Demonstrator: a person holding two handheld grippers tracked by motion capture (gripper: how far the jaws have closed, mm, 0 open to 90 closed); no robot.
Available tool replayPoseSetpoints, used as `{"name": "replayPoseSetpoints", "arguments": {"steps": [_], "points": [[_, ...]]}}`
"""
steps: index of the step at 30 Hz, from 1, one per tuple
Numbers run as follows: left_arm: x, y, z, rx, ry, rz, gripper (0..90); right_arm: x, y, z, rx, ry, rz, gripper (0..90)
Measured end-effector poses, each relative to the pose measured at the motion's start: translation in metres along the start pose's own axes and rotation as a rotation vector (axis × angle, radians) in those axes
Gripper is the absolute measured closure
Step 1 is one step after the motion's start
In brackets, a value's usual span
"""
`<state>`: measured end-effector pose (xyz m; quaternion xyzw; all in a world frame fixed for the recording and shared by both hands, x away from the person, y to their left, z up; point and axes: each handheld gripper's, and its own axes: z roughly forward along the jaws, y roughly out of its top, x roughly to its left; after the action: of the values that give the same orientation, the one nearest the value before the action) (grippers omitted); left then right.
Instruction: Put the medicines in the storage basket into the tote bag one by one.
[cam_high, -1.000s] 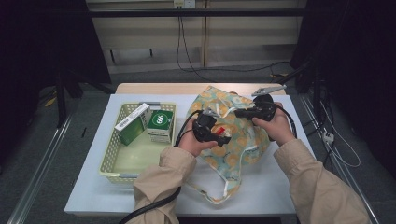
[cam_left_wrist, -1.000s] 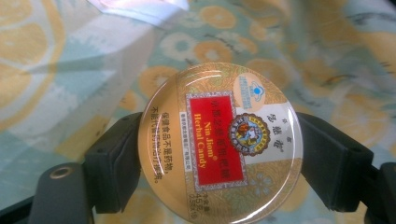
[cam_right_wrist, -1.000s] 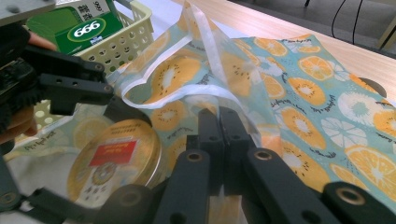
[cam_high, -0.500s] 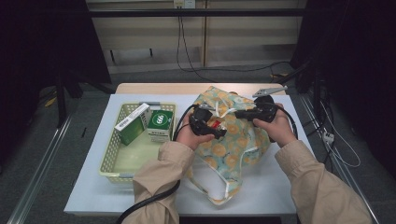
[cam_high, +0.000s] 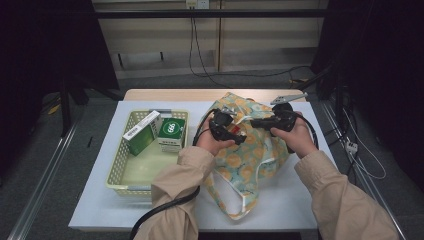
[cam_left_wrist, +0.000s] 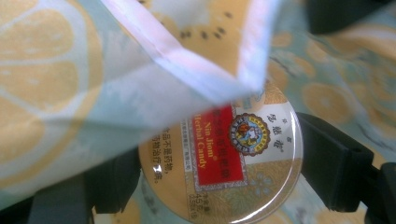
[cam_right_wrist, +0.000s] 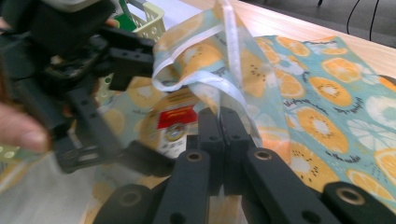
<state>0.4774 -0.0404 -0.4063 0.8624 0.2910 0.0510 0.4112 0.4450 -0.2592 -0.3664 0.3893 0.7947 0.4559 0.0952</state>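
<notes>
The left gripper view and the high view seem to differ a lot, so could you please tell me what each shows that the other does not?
Left gripper view: the print on the round gold candy tin, a red label reading herbal candy, black jaws either side. High view: the pale yellow plastic basket with two green-and-white boxes, the white table, and both beige sleeves. Shared: the orange-slice patterned fabric bag, its white-edged opening draped over the tin.

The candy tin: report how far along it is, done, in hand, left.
Done: the candy tin is out of the yellow basket and at the mouth of the orange-print bag.
In hand: the left gripper clamps the tin, while the right gripper pinches the bag's white-edged rim, lifting it.
Left, probably: tin inside; two green boxes wait in the basket.
</notes>
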Motion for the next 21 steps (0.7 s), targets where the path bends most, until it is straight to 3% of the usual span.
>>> {"name": "replayPoseSetpoints", "arguments": {"steps": [5,9,10,12,14,15,21], "points": [[0.012,0.017,0.018,-0.062,0.036,-0.033,20.1,-0.002,-0.001,0.003,-0.005,0.004,0.004,89.9],[0.012,0.022,0.022,-0.068,0.045,-0.037,14.0,-0.006,-0.002,0.004,-0.014,0.003,0.032,89.9],[0.011,0.022,0.021,-0.058,0.05,-0.018,13.9,-0.006,-0.002,0.005,-0.011,0.004,0.036,89.9],[0.007,0.018,0.012,-0.046,0.028,-0.008,14.1,-0.006,-0.003,0.005,-0.009,0.0,0.043,89.9],[0.007,0.016,0.007,-0.043,0.033,-0.004,14.2,-0.005,-0.003,0.006,-0.004,-0.007,0.038,89.9],[0.007,0.011,-0.002,-0.034,0.015,-0.015,14.2,-0.004,-0.003,0.006,-0.002,-0.01,0.038,89.9],[0.008,-0.004,-0.025,-0.01,0.018,-0.022,13.6,0.002,-0.005,0.01,0.025,-0.026,0.016,89.9]]}}
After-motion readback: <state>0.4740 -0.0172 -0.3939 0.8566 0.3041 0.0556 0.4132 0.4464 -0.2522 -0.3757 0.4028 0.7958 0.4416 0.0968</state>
